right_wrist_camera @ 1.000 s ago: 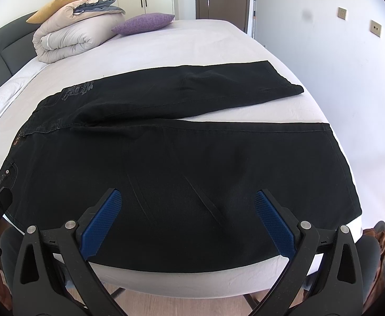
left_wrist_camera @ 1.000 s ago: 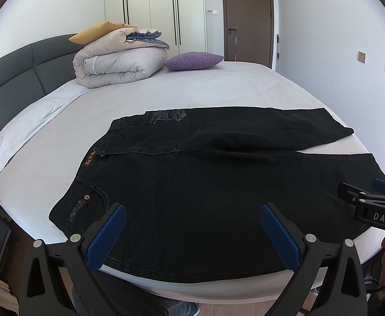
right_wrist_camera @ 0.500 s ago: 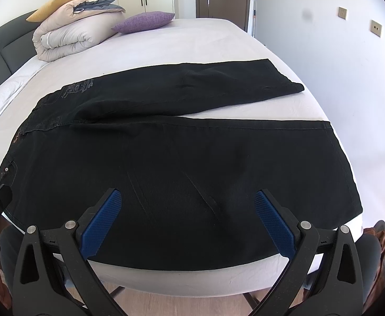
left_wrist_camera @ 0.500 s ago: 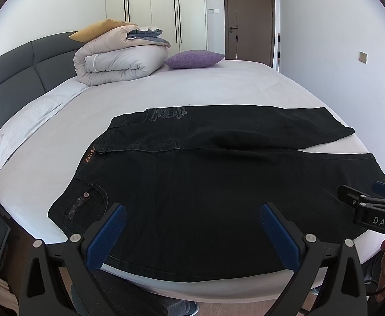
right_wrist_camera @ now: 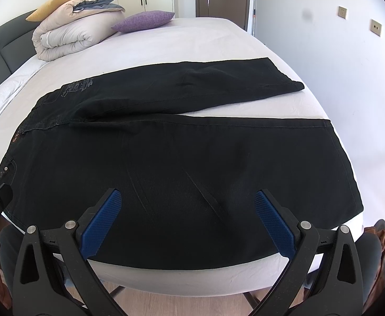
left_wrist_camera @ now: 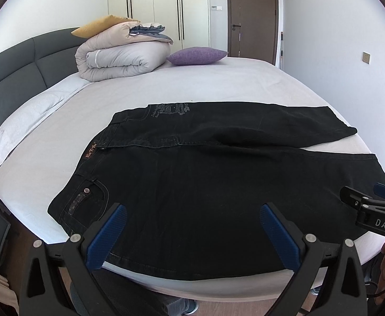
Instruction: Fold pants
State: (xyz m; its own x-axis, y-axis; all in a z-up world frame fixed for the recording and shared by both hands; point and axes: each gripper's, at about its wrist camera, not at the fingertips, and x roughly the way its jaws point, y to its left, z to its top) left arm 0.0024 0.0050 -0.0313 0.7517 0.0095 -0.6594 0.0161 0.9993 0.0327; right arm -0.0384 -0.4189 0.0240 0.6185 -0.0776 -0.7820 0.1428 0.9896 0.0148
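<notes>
Black pants (left_wrist_camera: 205,184) lie flat on the white bed (left_wrist_camera: 218,84), waistband at the left, both legs running right and spread apart. They also show in the right wrist view (right_wrist_camera: 179,152). My left gripper (left_wrist_camera: 192,226) is open and empty, hovering over the near leg close to the waist pocket. My right gripper (right_wrist_camera: 187,216) is open and empty over the near leg toward the hem. The right gripper also shows at the right edge of the left wrist view (left_wrist_camera: 371,208).
A rolled duvet (left_wrist_camera: 121,55), a yellow pillow (left_wrist_camera: 97,25) and a purple cushion (left_wrist_camera: 196,55) lie at the far side of the bed. A grey headboard (left_wrist_camera: 16,63) runs along the left. The bed's near edge (right_wrist_camera: 192,276) lies just under the grippers.
Both grippers have shifted very slightly; the view of the pants is almost the same. Nothing was gripped or released.
</notes>
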